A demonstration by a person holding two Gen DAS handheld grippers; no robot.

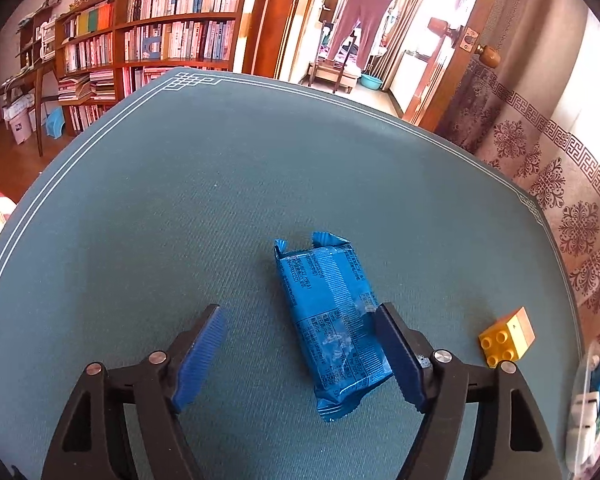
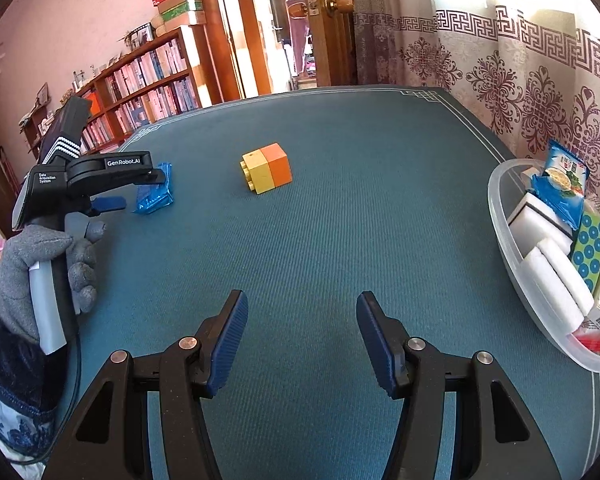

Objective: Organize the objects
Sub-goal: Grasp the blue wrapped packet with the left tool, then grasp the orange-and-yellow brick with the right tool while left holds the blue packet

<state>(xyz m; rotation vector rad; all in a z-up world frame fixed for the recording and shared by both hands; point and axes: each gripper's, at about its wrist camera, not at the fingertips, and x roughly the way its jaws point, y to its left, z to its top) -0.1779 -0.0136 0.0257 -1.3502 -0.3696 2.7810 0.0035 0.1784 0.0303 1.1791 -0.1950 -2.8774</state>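
Note:
A blue snack packet lies on the teal table mat. My left gripper is open around the packet's near end, and the right finger touches its edge. In the right wrist view the left gripper hangs over the same packet at the far left. A yellow and orange toy block lies on its side mid-table, also in the left wrist view. My right gripper is open and empty above the bare mat.
A clear plastic tub at the table's right edge holds white sponges, a blue snack packet, a dotted card and a box; it shows in the left wrist view too. Bookshelves, a door and patterned curtains surround the table.

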